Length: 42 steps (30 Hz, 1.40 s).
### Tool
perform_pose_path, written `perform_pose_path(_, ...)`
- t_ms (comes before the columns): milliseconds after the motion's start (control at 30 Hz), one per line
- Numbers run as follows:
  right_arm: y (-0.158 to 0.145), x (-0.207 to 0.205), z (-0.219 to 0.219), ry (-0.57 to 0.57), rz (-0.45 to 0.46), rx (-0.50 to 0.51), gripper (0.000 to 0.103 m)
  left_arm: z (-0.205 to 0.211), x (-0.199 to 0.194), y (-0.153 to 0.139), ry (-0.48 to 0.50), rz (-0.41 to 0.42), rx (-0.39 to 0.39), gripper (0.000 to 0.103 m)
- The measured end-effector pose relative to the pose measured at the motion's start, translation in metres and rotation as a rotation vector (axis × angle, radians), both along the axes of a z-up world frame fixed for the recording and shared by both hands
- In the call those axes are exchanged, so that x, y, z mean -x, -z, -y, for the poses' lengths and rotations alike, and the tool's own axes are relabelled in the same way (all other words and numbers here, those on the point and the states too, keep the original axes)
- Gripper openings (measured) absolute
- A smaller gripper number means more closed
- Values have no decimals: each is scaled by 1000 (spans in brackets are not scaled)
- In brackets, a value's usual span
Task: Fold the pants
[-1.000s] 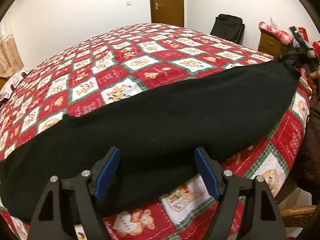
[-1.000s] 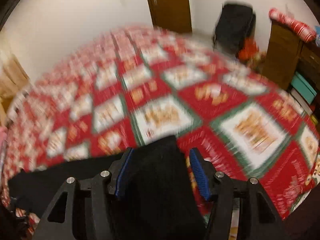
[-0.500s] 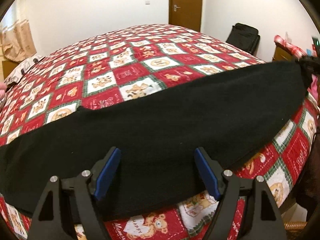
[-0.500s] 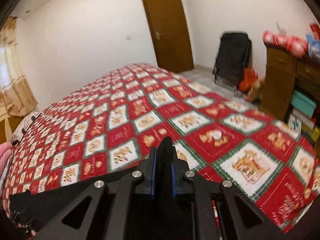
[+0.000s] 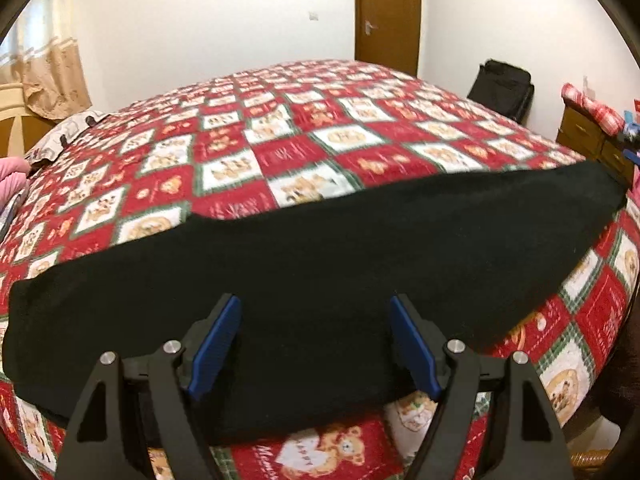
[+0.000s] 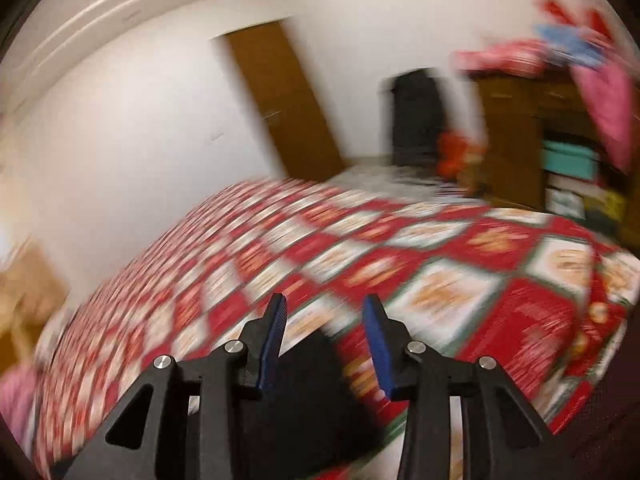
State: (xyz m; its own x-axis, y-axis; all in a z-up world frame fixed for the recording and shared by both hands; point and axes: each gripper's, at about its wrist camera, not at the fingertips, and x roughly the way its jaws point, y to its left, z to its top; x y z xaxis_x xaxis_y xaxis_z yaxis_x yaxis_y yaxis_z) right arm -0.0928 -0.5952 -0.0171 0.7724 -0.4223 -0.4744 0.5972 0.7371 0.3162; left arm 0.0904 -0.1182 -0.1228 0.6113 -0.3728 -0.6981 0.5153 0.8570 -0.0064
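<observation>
The black pants (image 5: pixel 320 264) lie as one long flat strip across the near edge of the bed, folded lengthwise. My left gripper (image 5: pixel 316 320) is open and hovers over the strip's near edge, with the cloth between and below its blue pads and nothing held. In the blurred right wrist view, my right gripper (image 6: pixel 324 320) is open. One end of the pants (image 6: pixel 308 376) lies just below its jaws, not clamped.
The bed wears a red, white and green teddy-bear quilt (image 5: pixel 304 140). A brown door (image 5: pixel 386 16), a black bag (image 5: pixel 502 88) and a wooden dresser (image 5: pixel 588 140) stand beyond it. Pillows (image 5: pixel 60 136) lie at the far left.
My right gripper was shut on the end of the pants half a second ago; it has now opened, let go and swung upward. My left gripper has stayed open over the strip.
</observation>
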Motion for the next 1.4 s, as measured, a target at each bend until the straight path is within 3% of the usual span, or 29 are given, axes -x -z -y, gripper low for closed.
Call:
perform_pose_path(133,19,-33,-75,-280,-88,-7,42,2,-1,6,9,-25,-19,79)
perform_pose_path(233,50,-64,-124,-417,-191,-21,42,-4,4,7,20,3,-43,79)
perform_pose_path(300,79,-80,-143,-423,-308,-20,42,-18,1,8,-7,15,-55,79)
perform_pose_path(333,88,-82,-151,-400,-321,7,42,-30,-2,9,-33,15,-53,79)
perform_pose_path(467,82,-91,-171,-324,-362,150,43,-88,-12,11,-147,1,-40,79)
perform_pose_path(567,59,-90,-197,-378,-233,157,43,-149,-8,2,-263,41,-28,80)
perform_pose_path(633,53,-99,-238,-510,-191,174,43,-189,-10,-5,-366,69,-34,80)
perform_pose_path(767,65,-132,-331,-843,-187,104,44,-256,-29,-9,-535,58,10,80)
perform_pose_path(867,82,-156,-411,-1092,-226,40,44,-292,-41,-13,-600,38,76,80)
perform_pose_path(1000,93,-172,-502,-1304,-237,84,50,-326,-46,-17,-665,14,150,80)
perform_pose_path(1133,108,-186,-565,-1423,-270,162,54,-339,-38,-12,-677,14,130,80)
perform_pose_path(1267,123,-203,-601,-1440,-284,274,54,-338,-31,-4,-671,2,63,80)
perform_pose_path(1333,134,-213,-619,-1412,-339,346,54,-339,-30,-3,-672,1,49,80)
perform_pose_path(1367,140,-220,-623,-1411,-338,350,53,-339,-30,-2,-672,1,47,80)
perform_pose_path(1400,141,-222,-624,-1395,-314,361,41,-340,-30,-3,-671,1,47,80)
